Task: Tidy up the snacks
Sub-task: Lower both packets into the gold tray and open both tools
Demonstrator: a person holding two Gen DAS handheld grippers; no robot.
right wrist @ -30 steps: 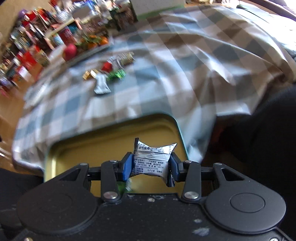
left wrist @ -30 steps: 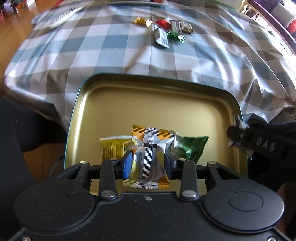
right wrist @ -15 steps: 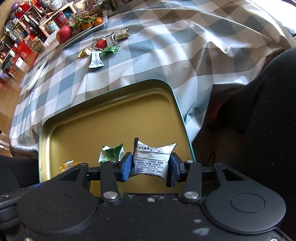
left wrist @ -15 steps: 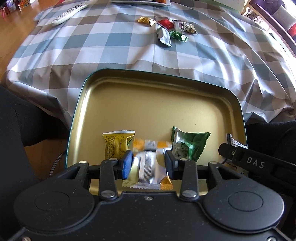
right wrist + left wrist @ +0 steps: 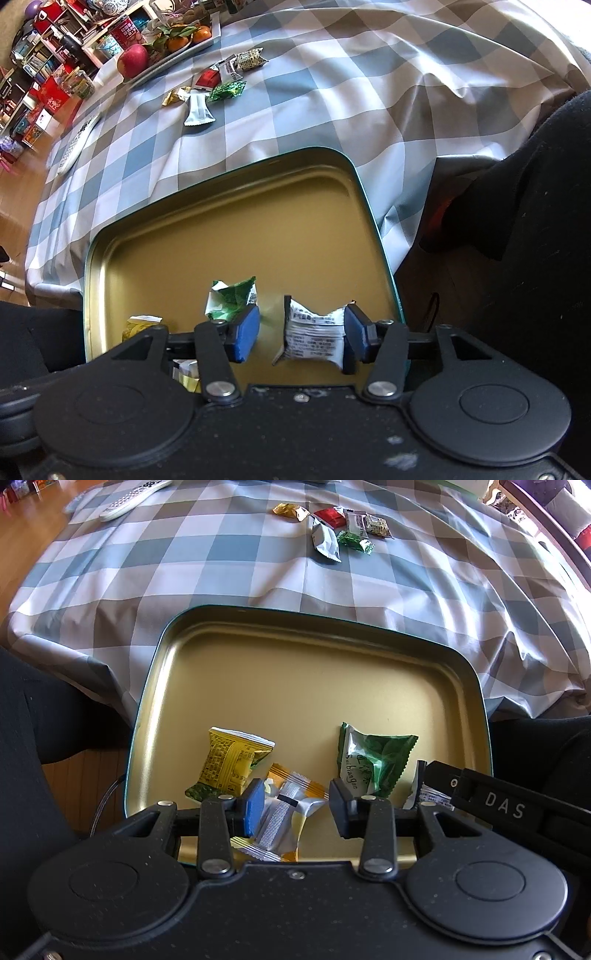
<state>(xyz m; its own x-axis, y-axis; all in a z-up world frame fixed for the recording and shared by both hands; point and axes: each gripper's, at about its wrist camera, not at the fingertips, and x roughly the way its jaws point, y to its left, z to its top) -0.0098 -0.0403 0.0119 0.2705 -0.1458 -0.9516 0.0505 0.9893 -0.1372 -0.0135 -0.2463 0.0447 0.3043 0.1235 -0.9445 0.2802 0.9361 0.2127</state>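
In tin (image 5: 484,716) near edge | left gripper (image 5: 295,805) jaws apart over orange packet (image 5: 291,812) | right gripper (image 5: 301,334) opening, white packet (image 5: 314,336) between | far half bare

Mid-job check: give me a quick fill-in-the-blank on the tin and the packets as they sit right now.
1. The yellow packet and the green packet lie inside the gold ____.
2. The tablecloth has a ____ pattern.
3. Between the right gripper's pads sits a ____ packet with black print.
4. The loose snacks on the cloth lie near a tray of ____.

Missing words: tin; checked; white; fruit
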